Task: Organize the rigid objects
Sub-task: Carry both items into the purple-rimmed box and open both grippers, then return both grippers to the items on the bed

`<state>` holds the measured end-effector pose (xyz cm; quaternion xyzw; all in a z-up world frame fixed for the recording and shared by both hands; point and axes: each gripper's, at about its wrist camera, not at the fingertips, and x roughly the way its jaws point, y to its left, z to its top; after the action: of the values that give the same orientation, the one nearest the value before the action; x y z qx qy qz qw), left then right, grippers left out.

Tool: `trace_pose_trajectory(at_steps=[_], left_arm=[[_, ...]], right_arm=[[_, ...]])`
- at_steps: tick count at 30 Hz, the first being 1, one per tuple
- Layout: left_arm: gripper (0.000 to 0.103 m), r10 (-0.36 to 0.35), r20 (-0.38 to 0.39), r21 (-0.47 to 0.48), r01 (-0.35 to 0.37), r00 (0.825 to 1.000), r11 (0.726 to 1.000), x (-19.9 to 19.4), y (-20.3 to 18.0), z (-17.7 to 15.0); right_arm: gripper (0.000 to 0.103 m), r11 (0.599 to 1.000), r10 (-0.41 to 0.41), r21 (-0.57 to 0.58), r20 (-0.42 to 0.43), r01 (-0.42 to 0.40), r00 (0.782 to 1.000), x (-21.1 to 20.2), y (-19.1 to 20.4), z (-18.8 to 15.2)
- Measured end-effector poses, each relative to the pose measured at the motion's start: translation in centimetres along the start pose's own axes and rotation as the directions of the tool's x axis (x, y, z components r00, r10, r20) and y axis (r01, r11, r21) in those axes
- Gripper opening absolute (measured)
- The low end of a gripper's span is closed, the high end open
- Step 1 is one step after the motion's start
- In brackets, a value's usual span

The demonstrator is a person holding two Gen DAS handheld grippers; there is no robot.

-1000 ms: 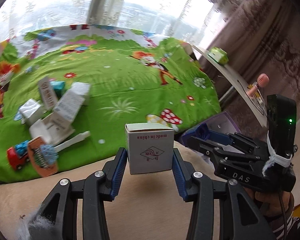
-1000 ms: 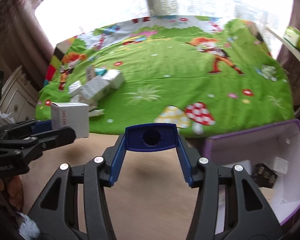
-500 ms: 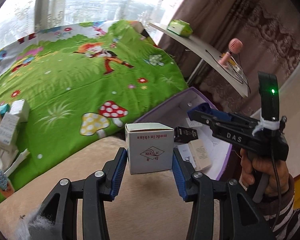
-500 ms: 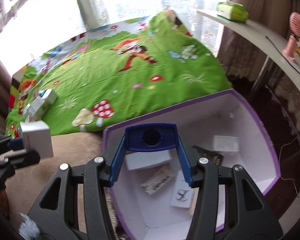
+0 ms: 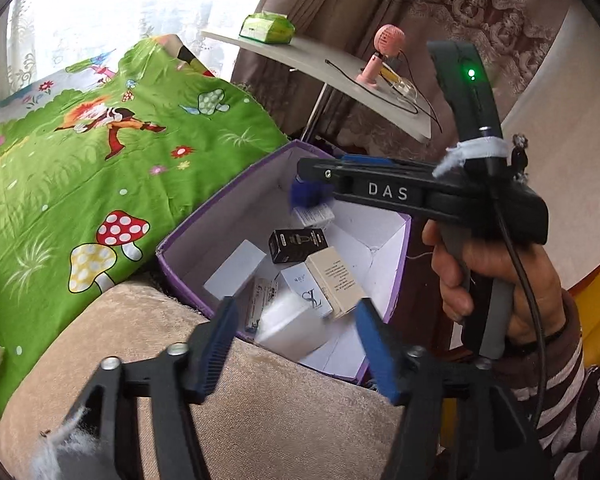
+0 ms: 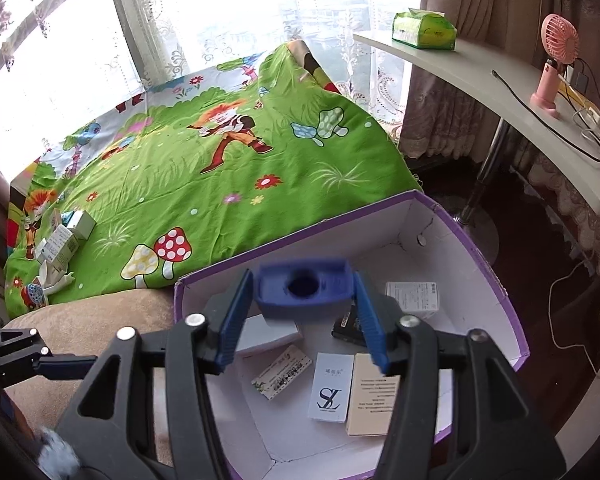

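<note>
White box (image 5: 290, 322) blurred btwn opening left gripper (image 5: 296, 344), right view lacks it

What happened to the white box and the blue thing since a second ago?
Both grippers swung from the bed to over the purple box. The left gripper is opening, dropping its white box; the right gripper is opening, releasing its blue block. The bed's leftover boxes stayed.

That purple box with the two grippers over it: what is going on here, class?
A person is sorting small items into the purple box. The left gripper is opening, and a blurred white box is dropping free between its fingers. The right gripper is opening too, letting go of a blue block. Several cartons already lie inside; more wait on the green sheet.
</note>
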<state>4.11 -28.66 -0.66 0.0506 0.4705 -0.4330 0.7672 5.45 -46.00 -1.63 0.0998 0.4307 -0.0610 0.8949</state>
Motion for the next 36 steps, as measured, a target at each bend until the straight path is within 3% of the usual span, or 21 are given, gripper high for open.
trace_pose_trajectory(at_steps=[2, 8, 16, 20, 26, 36], left_arm=[[0.066, -0.001, 0.012, -0.02, 0.001, 1.0, 1.0, -0.4, 0.3, 0.0], [0.066, 0.016, 0.049, -0.059, -0.013, 0.999, 0.998, -1.3, 1.4, -0.1], [0.066, 0.101, 0.132, -0.115, -0.086, 0.986, 0.99, -4.0, 3.7, -0.7], [0.066, 0.142, 0.158, -0.164, -0.116, 0.977, 0.98, -5.6, 5.6, -1.4], [0.066, 0.211, 0.186, -0.238, -0.164, 0.96, 0.957, -8.3, 8.7, -3.0], [0.066, 0.307, 0.204, -0.389, -0.211, 0.93, 0.897, -12.8, 14.6, -7.7]], right_arm=[[0.07, 1.0, -0.002, -0.003, 0.012, 0.003, 1.0, -0.2, 0.2, 0.1], [0.07, 1.0, 0.008, -0.022, 0.023, -0.007, 1.0, -0.6, 1.1, 0.2], [0.07, 0.997, 0.003, -0.081, 0.032, 0.0, 0.999, -0.8, 3.2, 0.4], [0.07, 0.992, 0.043, -0.118, 0.034, -0.039, 0.999, -1.0, 5.0, 0.4], [0.078, 0.985, 0.097, -0.148, 0.026, -0.092, 0.995, -1.3, 7.8, 0.7], [0.078, 0.953, 0.149, -0.262, -0.044, -0.155, 0.988, 0.4, 14.4, 0.5]])
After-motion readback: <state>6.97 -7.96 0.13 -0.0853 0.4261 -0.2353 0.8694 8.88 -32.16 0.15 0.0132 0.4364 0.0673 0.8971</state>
